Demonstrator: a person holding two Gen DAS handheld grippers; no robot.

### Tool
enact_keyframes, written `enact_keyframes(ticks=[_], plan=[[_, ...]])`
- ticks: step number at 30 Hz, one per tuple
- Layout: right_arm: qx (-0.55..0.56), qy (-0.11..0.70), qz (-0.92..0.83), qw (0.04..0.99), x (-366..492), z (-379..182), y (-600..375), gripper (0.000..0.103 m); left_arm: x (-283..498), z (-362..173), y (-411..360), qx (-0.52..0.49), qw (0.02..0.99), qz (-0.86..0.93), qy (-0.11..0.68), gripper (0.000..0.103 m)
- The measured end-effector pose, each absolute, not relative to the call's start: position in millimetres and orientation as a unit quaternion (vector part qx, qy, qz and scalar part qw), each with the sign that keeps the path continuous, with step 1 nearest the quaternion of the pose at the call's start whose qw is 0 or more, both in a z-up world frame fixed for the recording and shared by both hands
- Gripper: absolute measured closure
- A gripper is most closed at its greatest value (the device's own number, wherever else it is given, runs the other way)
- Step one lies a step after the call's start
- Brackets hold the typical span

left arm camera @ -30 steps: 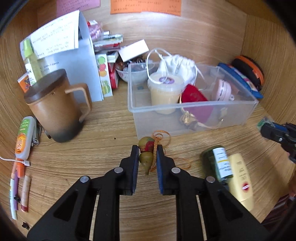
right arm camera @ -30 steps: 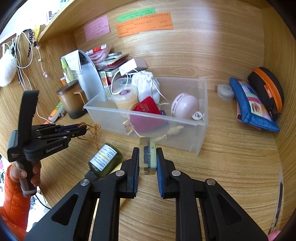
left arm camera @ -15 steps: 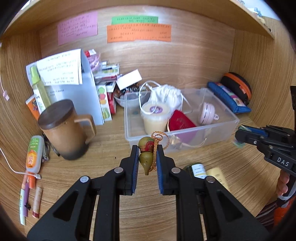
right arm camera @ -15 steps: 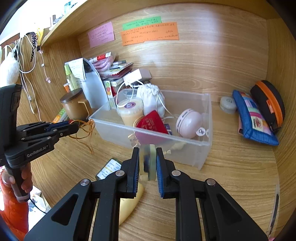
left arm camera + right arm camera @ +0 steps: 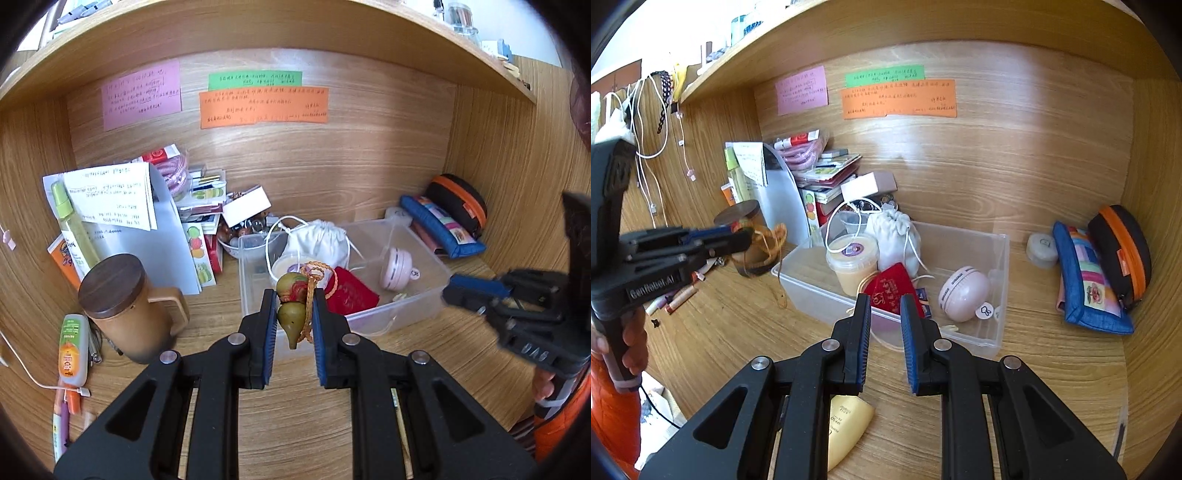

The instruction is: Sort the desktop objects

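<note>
Two grippers are in view, one in each of my hands. My left gripper [image 5: 291,306] is closed on a small green gourd charm [image 5: 291,306] with an orange cord [image 5: 314,273], held in the air in front of the clear bin [image 5: 424,254]. My right gripper [image 5: 884,314] has its jaws slightly apart with nothing between them, poised near the bin's front wall. Inside the bin sit a lidded cup [image 5: 852,258], a white pouch [image 5: 894,236], a red pouch [image 5: 892,291] and a pink case [image 5: 964,293].
</note>
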State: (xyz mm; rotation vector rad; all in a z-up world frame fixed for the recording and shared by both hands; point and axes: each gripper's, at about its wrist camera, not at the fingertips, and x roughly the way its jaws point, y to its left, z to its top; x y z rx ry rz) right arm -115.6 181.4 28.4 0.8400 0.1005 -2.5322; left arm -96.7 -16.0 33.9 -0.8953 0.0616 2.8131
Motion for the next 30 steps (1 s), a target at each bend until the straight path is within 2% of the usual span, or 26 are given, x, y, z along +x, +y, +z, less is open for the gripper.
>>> enact_keyframes(ticks=[10, 12, 14, 16, 30], plan=[[0.384, 0.061, -0.878, 0.279, -131.1, -15.8, 154.2, 0.088, -92.5, 15.1, -21.0, -0.321, 0.1, 0.942, 0.005, 0.086], [0.396, 0.059, -0.869, 0.291, -128.8, -21.9, 150.6, 0.082, -90.7, 10.9, -23.8, -0.324, 0.099, 0.941, 0.002, 0.086], [0.41, 0.064, -0.859, 0.301, -125.9, -28.1, 146.0, 0.058, -89.2, 8.3, -26.8, -0.325, 0.098, 0.941, -0.002, 0.086], [0.414, 0.069, -0.856, 0.303, -121.3, -32.8, 140.8, 0.05, -86.9, 6.1, -31.2, -0.326, 0.1, 0.94, -0.012, 0.086], [0.434, 0.131, -0.836, 0.31, -119.9, -61.3, 98.0, 0.049, -75.8, 3.7, -50.8, -0.324, 0.099, 0.94, -0.034, 0.086]])
